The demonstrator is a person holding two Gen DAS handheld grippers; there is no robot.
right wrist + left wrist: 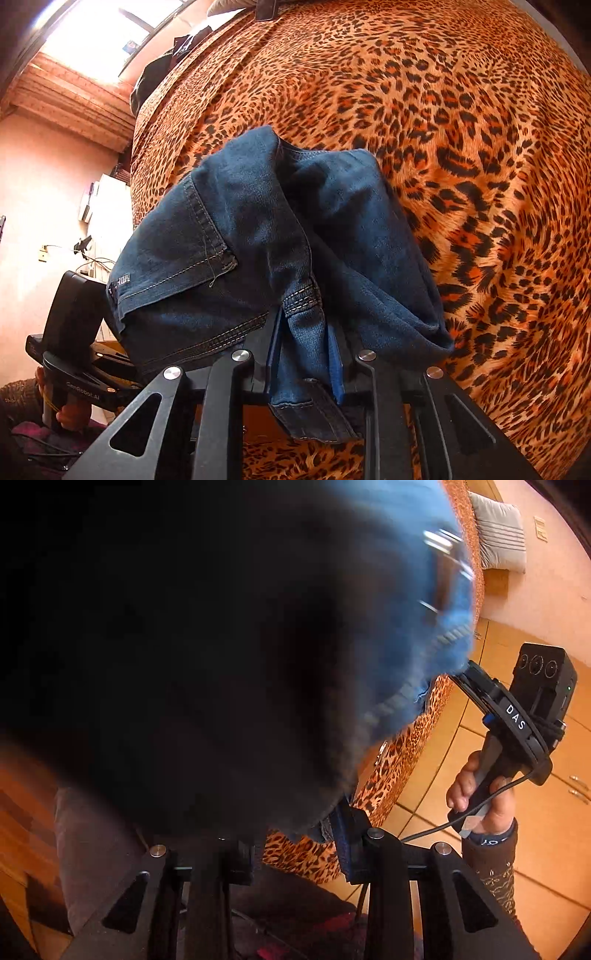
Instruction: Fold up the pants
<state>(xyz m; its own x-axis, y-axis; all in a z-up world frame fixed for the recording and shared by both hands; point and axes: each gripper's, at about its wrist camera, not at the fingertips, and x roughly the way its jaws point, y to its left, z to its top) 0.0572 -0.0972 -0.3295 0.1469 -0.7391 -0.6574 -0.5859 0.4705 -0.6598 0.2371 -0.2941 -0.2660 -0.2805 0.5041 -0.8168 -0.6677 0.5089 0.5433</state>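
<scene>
Blue denim pants (280,236) hang bunched above the leopard-print bed cover (461,147). My right gripper (306,332) is shut on a seam of the pants, with denim pinched between its blue-padded fingers. In the left wrist view the pants (417,602) drape right over the lens, dark and blurred, and hide my left gripper's fingertips (295,830); denim sits between its fingers. My right gripper (465,672) also shows there at the right, clamped on the pants' edge. The left gripper's body shows in the right wrist view (74,354) at lower left.
The leopard cover (391,786) drops over the bed's edge to a tan tiled floor (546,842). A grey striped pillow (498,531) lies at the far end. Dark clothes (155,81) lie at the bed's far left. A window (99,40) is upper left.
</scene>
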